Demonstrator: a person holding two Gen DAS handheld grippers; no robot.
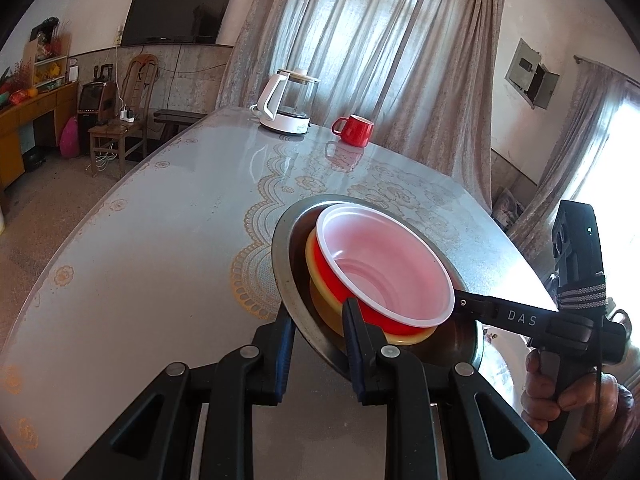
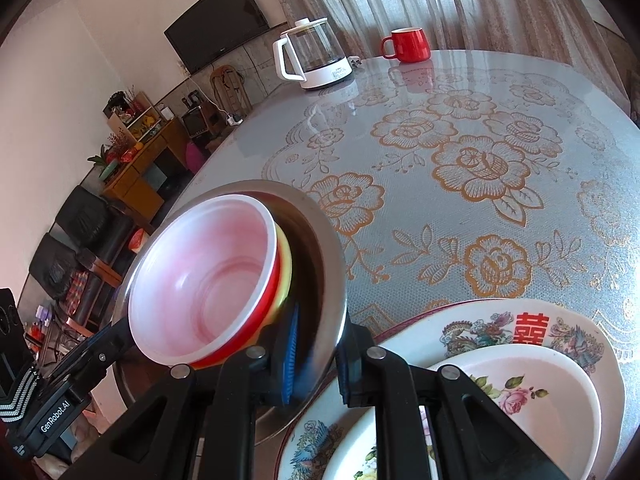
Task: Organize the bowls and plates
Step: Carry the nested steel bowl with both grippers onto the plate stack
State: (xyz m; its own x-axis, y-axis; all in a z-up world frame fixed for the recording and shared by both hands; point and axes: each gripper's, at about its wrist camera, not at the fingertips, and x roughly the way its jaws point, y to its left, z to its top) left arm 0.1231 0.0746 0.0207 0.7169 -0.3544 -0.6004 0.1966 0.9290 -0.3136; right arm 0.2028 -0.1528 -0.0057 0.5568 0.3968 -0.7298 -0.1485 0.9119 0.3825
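Observation:
A steel bowl [image 1: 280, 256] [image 2: 320, 240] holds a yellow bowl [image 1: 314, 276] [image 2: 285, 268], with a red bowl [image 1: 384, 264] [image 2: 208, 276], white inside, nested in that. My left gripper [image 1: 316, 332] is shut on the steel bowl's near rim, one finger inside and one outside. From the opposite side my right gripper [image 2: 316, 356] is shut on the rim in the same way. Each gripper also shows in the other's view, the right gripper [image 1: 464, 303] and the left gripper [image 2: 108, 344]. A stack of patterned plates [image 2: 520, 328] lies beside the bowl, a floral plate [image 2: 520, 392] on top.
The round table [image 2: 480, 160] has a glossy flowered cover. At its far side stand a glass kettle [image 1: 286, 104] [image 2: 312, 56] and a red mug [image 1: 354, 130] [image 2: 408, 44]. A hand [image 1: 560, 392] grips the right tool. Chairs and cabinets stand beyond the table's left edge.

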